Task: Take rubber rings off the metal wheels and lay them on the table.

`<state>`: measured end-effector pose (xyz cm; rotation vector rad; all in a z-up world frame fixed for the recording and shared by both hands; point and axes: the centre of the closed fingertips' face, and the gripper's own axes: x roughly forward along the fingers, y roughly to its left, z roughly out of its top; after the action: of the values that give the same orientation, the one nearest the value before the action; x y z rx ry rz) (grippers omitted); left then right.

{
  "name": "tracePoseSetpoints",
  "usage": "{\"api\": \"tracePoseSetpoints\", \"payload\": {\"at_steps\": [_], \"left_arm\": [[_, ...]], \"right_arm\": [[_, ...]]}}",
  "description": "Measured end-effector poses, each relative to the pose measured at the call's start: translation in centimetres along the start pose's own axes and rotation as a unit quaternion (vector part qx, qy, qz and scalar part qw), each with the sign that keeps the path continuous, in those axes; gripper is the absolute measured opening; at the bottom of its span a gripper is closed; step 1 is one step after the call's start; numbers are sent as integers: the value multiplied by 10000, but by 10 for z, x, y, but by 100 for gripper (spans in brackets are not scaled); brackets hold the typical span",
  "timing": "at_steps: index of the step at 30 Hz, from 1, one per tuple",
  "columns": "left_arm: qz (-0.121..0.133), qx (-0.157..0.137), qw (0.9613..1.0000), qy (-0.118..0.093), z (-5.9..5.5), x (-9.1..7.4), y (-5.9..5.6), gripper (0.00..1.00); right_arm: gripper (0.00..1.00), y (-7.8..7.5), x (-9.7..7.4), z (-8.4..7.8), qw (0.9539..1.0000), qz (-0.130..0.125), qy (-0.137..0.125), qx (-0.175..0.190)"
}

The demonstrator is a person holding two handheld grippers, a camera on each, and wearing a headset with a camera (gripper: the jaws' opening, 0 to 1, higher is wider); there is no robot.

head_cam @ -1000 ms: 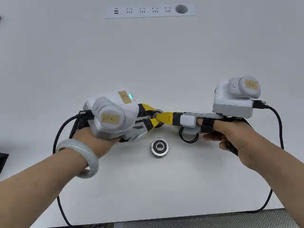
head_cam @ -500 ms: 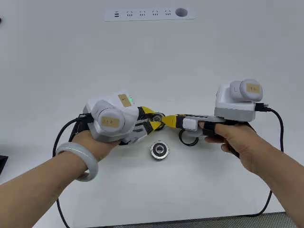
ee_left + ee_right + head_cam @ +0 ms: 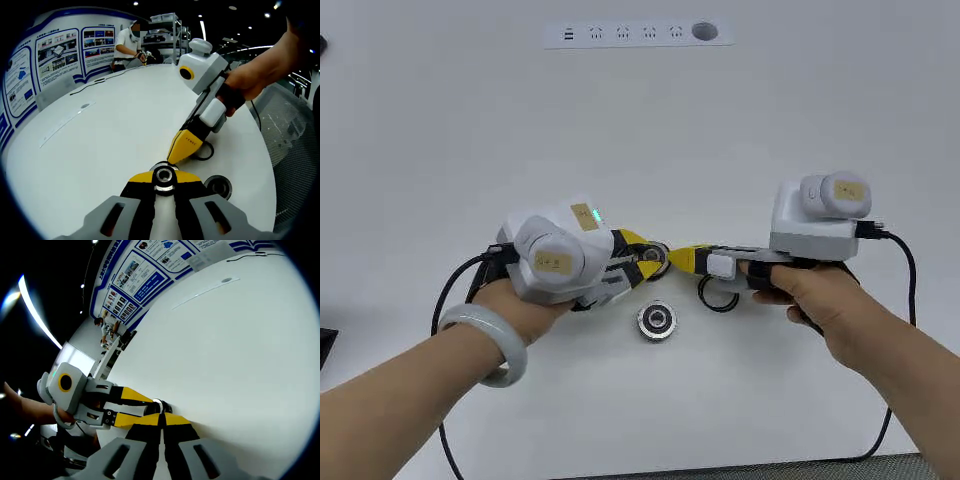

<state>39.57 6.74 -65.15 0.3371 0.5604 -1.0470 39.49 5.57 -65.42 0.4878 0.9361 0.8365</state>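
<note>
Clamping a small round metal wheel (image 3: 164, 177) between its yellow fingers (image 3: 140, 178), left gripper (image 3: 648, 261) held it above the white bench (image 3: 620, 130). Right gripper (image 3: 161, 416) fingers were pressed together, tips touching wheel's rim. Second metal wheel (image 3: 657, 321) & loose black rubber ring (image 3: 718, 293) lay on bench nearby.

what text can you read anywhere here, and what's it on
Nothing reads clearly.
Tan stickers on the left tool: too small.
Tan label on the right tool: too small.
Black print on the right tool's yellow tip: blurred.
Wall posters: blurred.
Power strip: no legible marking.
</note>
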Motion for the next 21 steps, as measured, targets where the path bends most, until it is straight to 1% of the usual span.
{"api": "tracePoseSetpoints", "payload": {"at_steps": [6, 21], "left_arm": [[-5, 17, 10000, -2, 0, 0, 0, 13], [-12, 50, 10000, 4, -1, 0, 0, 13]], "right_arm": [[2, 1, 0, 0, 10000, -18, -3, 7], [2, 9, -1, 3, 9998, 100, -92, 147]]}}
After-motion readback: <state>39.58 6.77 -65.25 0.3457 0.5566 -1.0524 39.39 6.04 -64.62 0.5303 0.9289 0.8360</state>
